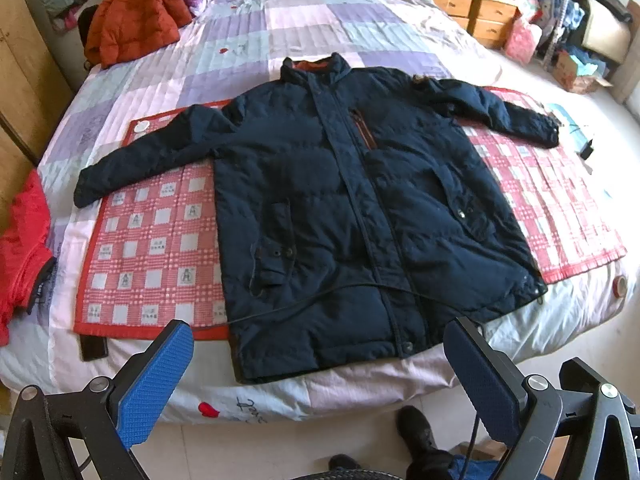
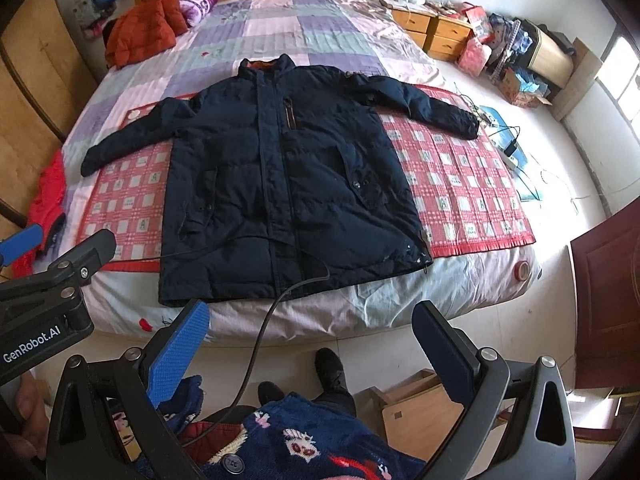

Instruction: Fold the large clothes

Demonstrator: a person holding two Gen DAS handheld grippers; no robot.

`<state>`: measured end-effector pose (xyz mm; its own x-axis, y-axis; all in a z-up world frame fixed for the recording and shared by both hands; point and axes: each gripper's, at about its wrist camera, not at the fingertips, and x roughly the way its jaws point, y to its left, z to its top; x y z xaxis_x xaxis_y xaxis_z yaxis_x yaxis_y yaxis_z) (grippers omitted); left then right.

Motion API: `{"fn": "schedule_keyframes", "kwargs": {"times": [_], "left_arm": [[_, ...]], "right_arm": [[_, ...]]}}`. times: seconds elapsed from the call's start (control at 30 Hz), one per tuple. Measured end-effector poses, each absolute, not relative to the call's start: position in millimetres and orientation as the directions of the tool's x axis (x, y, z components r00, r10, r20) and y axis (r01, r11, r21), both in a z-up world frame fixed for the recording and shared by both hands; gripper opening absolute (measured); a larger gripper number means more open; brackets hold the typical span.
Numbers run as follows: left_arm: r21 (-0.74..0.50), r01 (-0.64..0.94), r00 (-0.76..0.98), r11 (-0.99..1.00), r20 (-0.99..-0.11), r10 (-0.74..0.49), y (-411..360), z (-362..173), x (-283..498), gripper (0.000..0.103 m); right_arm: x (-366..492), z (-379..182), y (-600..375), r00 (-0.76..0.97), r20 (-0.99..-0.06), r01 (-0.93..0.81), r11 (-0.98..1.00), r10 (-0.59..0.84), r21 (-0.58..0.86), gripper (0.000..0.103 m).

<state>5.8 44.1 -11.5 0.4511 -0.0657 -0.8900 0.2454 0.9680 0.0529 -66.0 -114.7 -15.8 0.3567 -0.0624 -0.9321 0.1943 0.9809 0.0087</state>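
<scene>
A large dark navy padded coat (image 1: 344, 208) lies flat, front up, on the bed, collar at the far end, both sleeves spread out to the sides, hem at the near edge. It also shows in the right wrist view (image 2: 280, 184). My left gripper (image 1: 320, 360) is open and empty, hovering over the coat's hem. My right gripper (image 2: 312, 344) is open and empty, held back from the bed's near edge over the floor. The left gripper also shows at the left of the right wrist view (image 2: 60, 264).
The coat rests on a red checked mat (image 1: 152, 248) over a patchwork bedspread (image 1: 280, 32). An orange jacket (image 1: 136, 12) sits at the far left, a red garment (image 1: 24, 248) at the left edge. A black cable (image 2: 260, 336) crosses the hem. Wooden drawers (image 2: 436, 32) and clutter stand right.
</scene>
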Motion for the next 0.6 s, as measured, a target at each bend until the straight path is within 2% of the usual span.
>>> {"fn": "schedule_keyframes", "kwargs": {"times": [0.6], "left_arm": [[0.102, 0.194, 0.347, 0.976, -0.937, 0.029, 16, -47, 55, 0.103]], "right_arm": [[-13, -47, -141, 0.276, -0.961, 0.158, 0.987, -0.019, 0.026, 0.103]]}}
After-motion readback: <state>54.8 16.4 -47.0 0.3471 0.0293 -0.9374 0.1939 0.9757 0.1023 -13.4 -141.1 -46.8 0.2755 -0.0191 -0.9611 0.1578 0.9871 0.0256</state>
